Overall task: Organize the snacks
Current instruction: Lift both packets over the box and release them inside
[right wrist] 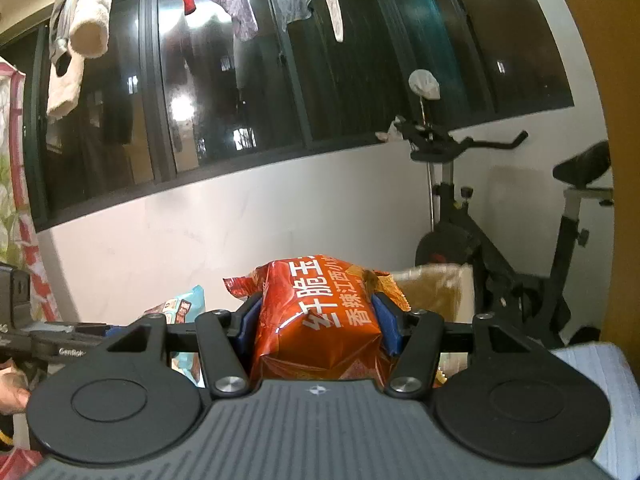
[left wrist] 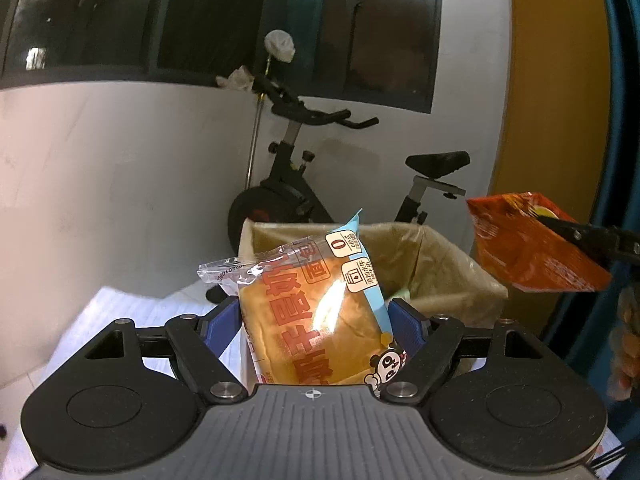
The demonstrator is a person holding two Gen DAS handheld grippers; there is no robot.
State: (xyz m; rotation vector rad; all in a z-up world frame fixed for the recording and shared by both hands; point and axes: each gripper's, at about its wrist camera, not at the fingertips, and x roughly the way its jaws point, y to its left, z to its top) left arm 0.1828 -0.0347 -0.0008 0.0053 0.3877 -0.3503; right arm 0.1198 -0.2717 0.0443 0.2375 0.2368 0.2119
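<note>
The left gripper clamps a bread packet, long axis pointing ahead at the cardboard box beyond. The right gripper pinches a red snack bag, beside and farther from it.

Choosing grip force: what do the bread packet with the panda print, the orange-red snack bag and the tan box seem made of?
Bread packet: thin clear plastic film, glossy glare.
Orange-red snack bag: crinkly foil-like plastic, shiny creases.
Tan box: probably matte cardboard.
</note>
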